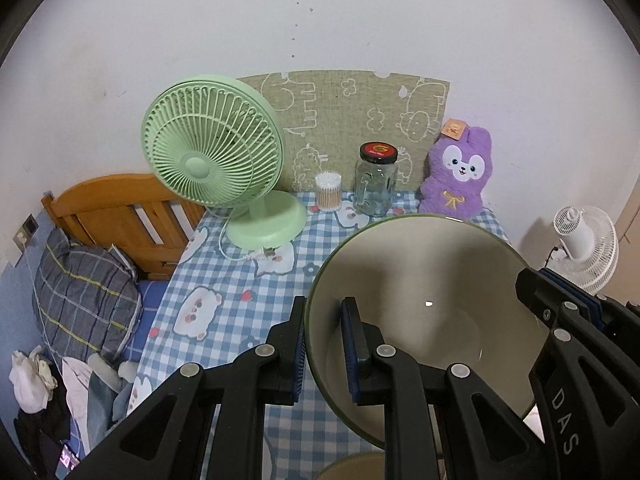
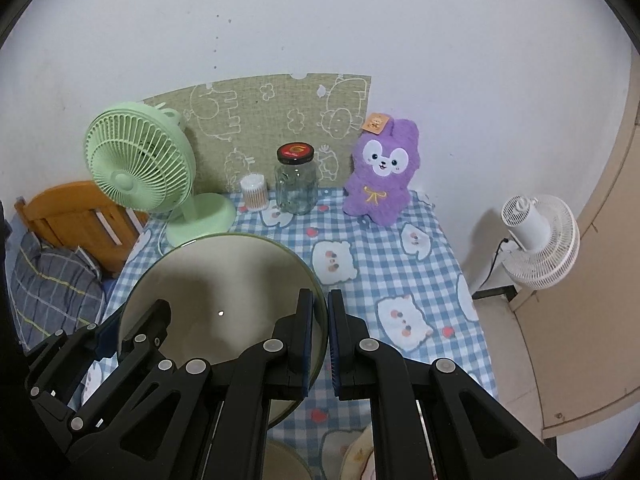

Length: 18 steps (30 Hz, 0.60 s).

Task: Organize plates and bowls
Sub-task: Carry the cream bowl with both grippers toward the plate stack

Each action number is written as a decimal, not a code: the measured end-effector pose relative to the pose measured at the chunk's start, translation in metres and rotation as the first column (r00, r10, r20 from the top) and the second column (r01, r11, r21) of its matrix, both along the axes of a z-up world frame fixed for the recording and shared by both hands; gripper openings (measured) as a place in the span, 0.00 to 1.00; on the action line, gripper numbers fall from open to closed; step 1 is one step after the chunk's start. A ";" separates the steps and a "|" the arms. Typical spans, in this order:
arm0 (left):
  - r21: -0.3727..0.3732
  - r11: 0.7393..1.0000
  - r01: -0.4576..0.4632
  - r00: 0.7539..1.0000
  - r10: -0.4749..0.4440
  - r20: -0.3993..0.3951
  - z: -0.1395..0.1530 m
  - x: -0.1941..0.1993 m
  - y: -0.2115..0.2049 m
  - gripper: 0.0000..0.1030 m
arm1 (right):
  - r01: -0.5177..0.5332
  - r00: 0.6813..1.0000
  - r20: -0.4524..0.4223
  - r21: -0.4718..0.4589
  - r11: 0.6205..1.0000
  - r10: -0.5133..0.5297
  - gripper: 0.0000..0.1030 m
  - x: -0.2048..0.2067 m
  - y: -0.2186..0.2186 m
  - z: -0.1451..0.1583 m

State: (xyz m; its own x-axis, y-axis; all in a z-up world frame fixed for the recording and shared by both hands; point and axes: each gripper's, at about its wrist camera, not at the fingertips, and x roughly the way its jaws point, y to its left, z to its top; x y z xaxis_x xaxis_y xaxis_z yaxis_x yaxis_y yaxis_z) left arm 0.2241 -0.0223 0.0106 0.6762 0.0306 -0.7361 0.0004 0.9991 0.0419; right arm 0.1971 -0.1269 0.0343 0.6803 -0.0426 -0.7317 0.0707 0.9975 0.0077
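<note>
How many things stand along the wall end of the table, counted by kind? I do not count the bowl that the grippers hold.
Green fan: 1
Cotton swab tub: 1
Glass jar: 1
Purple plush toy: 1
Total: 4

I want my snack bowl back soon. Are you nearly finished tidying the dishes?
Not yet. Nothing looks put away so far. Both grippers, left and right, are pinching opposite sides of the rim of one big cream bowl, lifted above the checked tablecloth. It needs setting down, and another dish waits underneath.
</note>
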 end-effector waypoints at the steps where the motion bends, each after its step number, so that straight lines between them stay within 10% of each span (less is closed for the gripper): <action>1: -0.002 1.000 0.002 1.000 -0.002 0.000 0.000 -0.004 0.001 0.13 | 0.003 1.000 -0.002 0.000 1.000 -0.003 0.10 -0.005 0.000 -0.001; 18: 0.002 0.999 0.049 0.998 -0.049 -0.043 -0.023 -0.058 0.004 0.13 | 0.044 0.998 -0.037 0.014 0.999 -0.043 0.10 -0.063 0.006 -0.029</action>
State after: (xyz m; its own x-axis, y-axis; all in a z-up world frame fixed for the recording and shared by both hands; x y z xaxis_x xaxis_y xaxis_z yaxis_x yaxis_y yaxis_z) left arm 0.1658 -0.0178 -0.0121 0.6451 0.0003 -0.7641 0.0513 0.9977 0.0437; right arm 0.1340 -0.1211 0.0057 0.6508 -0.0607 -0.7568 0.1146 0.9932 0.0188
